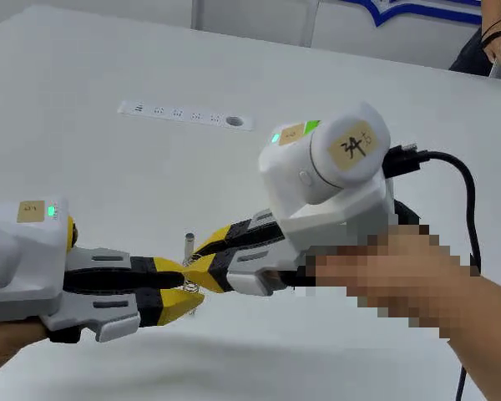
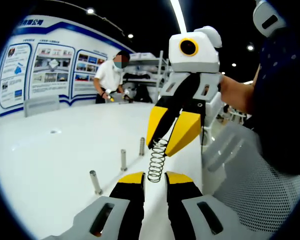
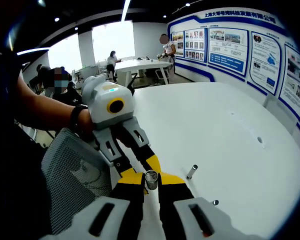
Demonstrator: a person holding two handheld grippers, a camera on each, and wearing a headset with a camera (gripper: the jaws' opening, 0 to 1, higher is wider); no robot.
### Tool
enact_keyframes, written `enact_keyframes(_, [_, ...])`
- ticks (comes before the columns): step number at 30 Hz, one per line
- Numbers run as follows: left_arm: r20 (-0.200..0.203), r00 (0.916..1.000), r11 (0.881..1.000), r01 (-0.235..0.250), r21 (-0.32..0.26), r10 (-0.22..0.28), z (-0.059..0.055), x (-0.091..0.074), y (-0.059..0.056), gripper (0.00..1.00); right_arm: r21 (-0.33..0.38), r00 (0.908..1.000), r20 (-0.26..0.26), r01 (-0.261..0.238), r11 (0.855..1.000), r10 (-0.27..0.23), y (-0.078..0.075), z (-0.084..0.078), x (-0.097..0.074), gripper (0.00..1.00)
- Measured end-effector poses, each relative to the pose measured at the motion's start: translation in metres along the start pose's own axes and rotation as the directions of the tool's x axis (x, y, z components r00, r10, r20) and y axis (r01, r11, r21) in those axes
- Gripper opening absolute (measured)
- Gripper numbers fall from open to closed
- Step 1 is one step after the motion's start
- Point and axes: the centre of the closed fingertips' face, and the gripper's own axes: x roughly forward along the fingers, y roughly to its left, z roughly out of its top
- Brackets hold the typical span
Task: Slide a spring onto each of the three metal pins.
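**Head view:** the left gripper (image 1: 184,286) reaches in from the lower left and the right gripper (image 1: 196,261) from the right, held roughly level. Their tips meet nose to nose just above the white surface (image 1: 108,167). The spring (image 1: 192,289) sits where they meet, and one upright pin (image 1: 189,244) stands just behind the tips.

**Left gripper view:** the spring spans the two tools. Its upper end is pinched in the tips of the right gripper's jaws, which slant down in a narrow V. Its lower end lies between the left gripper's own jaws, set about a coil's width apart, and it cannot be told whether they press on it. To the left stand the near pin (image 2: 95,182), the middle pin (image 2: 123,160) and the far pin (image 2: 142,146). The far one looks ribbed, so it may already carry a spring, but it is too small to be sure.

**Right gripper view:** the spring shows end-on, clamped between this gripper's own jaws, with the left gripper pointing at it from above.

The step in hand looks like passing or re-seating the spring between the tools before threading it. The next move likely calls for one gripper to release. The other would then hold the spring upright over a bare pin, line its bore up with the pin's top, and lower it.
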Motion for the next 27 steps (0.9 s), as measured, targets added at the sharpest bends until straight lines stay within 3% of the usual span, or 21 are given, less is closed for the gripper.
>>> enact_keyframes(5, [-0.006, 0.9999, 1.0, -0.014, -0.007, 0.014, -0.005, -0.005, 0.002, 0.19, -0.004, 0.9997, -0.009, 0.023, 1.0, -0.023, -0.008, -0.003, -0.005, 0.11])
enact_keyframes(14, [-0.023, 0.997, 0.997, -0.074, -0.016, 0.073, -0.017, -0.022, 0.012, 0.26, 0.025, 0.9932, -0.016, 0.116, 0.993, -0.115, -0.044, -0.012, -0.026, 0.11])
enact_keyframes(21, [-0.026, 0.9944, 0.995, -0.103, -0.019, 0.102, -0.019, -0.026, 0.016, 0.31, 0.048, 0.9748, -0.01, 0.223, 0.974, -0.223, -0.079, -0.017, -0.044, 0.11])
enact_keyframes(27, [-0.031, 0.9932, 0.993, -0.113, -0.019, 0.112, -0.021, -0.027, 0.016, 0.34, 0.094, 0.9643, 0.002, 0.264, 0.96, -0.265, -0.097, -0.022, -0.044, 0.11])
